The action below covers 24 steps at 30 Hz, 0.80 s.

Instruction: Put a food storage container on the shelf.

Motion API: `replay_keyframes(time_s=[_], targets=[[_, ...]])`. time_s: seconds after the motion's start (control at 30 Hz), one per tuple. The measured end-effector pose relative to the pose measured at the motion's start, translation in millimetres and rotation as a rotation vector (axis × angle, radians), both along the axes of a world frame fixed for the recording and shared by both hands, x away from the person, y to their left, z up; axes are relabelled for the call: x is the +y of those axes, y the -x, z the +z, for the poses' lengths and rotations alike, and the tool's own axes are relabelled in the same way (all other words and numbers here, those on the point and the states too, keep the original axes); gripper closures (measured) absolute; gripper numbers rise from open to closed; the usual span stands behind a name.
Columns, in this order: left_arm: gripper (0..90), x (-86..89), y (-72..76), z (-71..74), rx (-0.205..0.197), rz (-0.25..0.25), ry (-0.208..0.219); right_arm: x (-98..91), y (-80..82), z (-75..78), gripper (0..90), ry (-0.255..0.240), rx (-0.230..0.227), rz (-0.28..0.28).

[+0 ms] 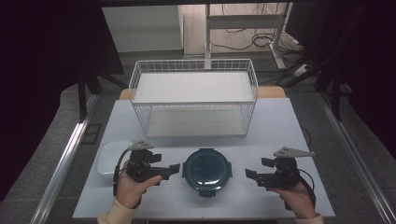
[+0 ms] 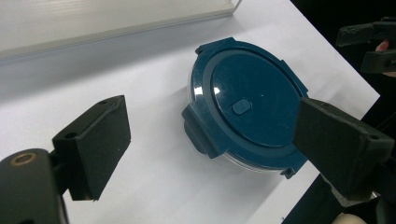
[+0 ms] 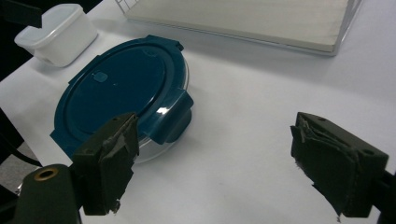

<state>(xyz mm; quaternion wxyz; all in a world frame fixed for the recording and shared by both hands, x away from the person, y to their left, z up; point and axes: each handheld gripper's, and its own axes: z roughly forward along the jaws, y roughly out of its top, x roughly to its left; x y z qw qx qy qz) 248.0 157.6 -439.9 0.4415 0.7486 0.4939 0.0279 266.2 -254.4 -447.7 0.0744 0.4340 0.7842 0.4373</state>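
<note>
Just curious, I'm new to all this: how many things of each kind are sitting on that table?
Round dark blue lidded plastic container: 1
White rounded-square lidded plastic box: 1
White two-tier wire rack: 1
Hand-held tongs: 2, left and right
Total: 5

The left tongs [image 1: 173,170] sit in the person's left hand [image 1: 132,185], jaws spread wide with nothing between them, pointing toward the right tongs [image 1: 251,175]. Those sit in the right hand [image 1: 295,196], jaws equally wide and empty, facing back at the left pair.
</note>
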Motion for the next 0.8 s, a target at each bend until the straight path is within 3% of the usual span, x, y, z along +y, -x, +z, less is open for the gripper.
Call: replay_keyframes(time_s=[0.23, 0.37, 0.53, 0.67, 0.73, 0.8], targets=[[9.8, -9.5, -0.2, -4.6, 0.031, -0.011, 0.013, 13.6, -5.5, -5.1, 12.8, -0.034, 0.06, 0.015], [9.3, -17.0, -4.2, -3.4, 0.041, -0.019, 0.033, 27.4, -9.4, -7.7, 12.1, -0.032, 0.086, 0.044], [9.8, -29.1, -12.4, -4.9, 0.042, -0.037, 0.02, 44.8, -18.7, -10.0, 11.6, -0.021, 0.12, 0.044], [9.7, -27.6, -12.1, -14.3, 0.065, -0.031, 0.018, 51.0, -21.7, -11.9, 10.9, -0.021, 0.137, 0.048], [9.4, -24.2, -11.6, -18.0, 0.08, -0.028, 0.039, 54.4, -23.3, -13.6, 10.6, -0.033, 0.149, 0.051], [9.4, -22.8, -11.5, -19.7, 0.076, -0.019, 0.039, 56.7, -24.6, -16.0, 10.5, -0.049, 0.157, 0.046]])
